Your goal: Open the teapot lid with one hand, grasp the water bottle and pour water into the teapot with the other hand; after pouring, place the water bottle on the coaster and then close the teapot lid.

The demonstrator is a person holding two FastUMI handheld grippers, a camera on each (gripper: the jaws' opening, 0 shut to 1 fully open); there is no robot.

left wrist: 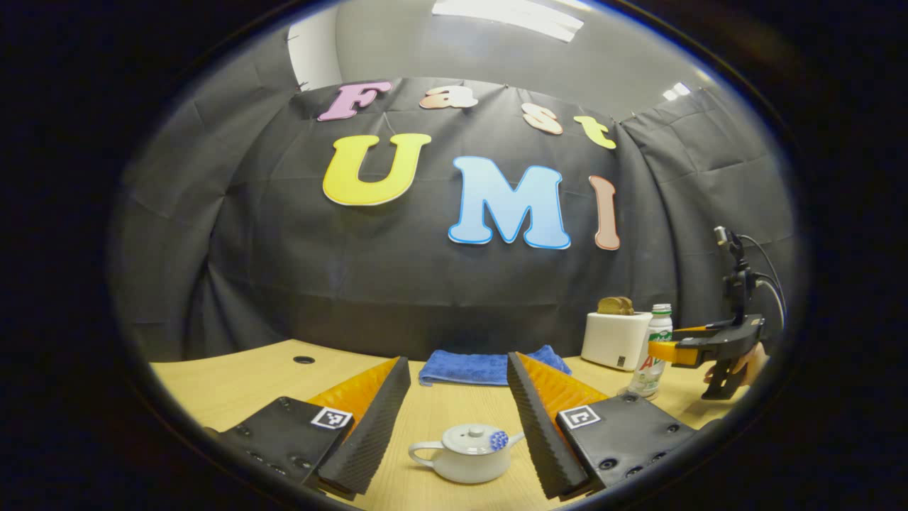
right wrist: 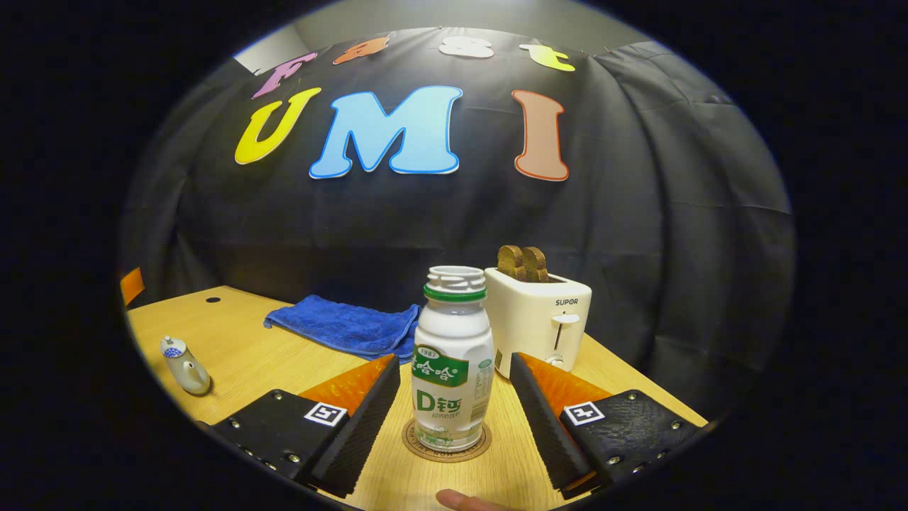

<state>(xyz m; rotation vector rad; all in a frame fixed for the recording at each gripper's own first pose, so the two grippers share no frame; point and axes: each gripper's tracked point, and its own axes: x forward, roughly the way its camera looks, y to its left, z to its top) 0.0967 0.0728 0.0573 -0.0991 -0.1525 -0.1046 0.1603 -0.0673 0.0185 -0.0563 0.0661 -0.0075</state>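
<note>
A small white teapot (left wrist: 468, 451) with its lid (left wrist: 474, 434) on sits on the wooden table (left wrist: 234, 387), low between the fingers of my left gripper (left wrist: 458, 360), which is open and touches nothing. In the right gripper view the uncapped white water bottle (right wrist: 452, 362) stands upright on a round coaster (right wrist: 447, 446). My right gripper (right wrist: 454, 360) is open around the bottle, with a gap on each side. The teapot (right wrist: 183, 367) lies far to that view's left. From the left gripper view, the bottle (left wrist: 656, 351) and right gripper (left wrist: 674, 350) are at the far right.
A white toaster (right wrist: 539, 319) with two bread slices stands just behind the bottle. A blue towel (right wrist: 344, 323) lies at the back of the table near the cloth wall. A person's fingertip (right wrist: 468, 502) shows at the bottom edge of the right gripper view.
</note>
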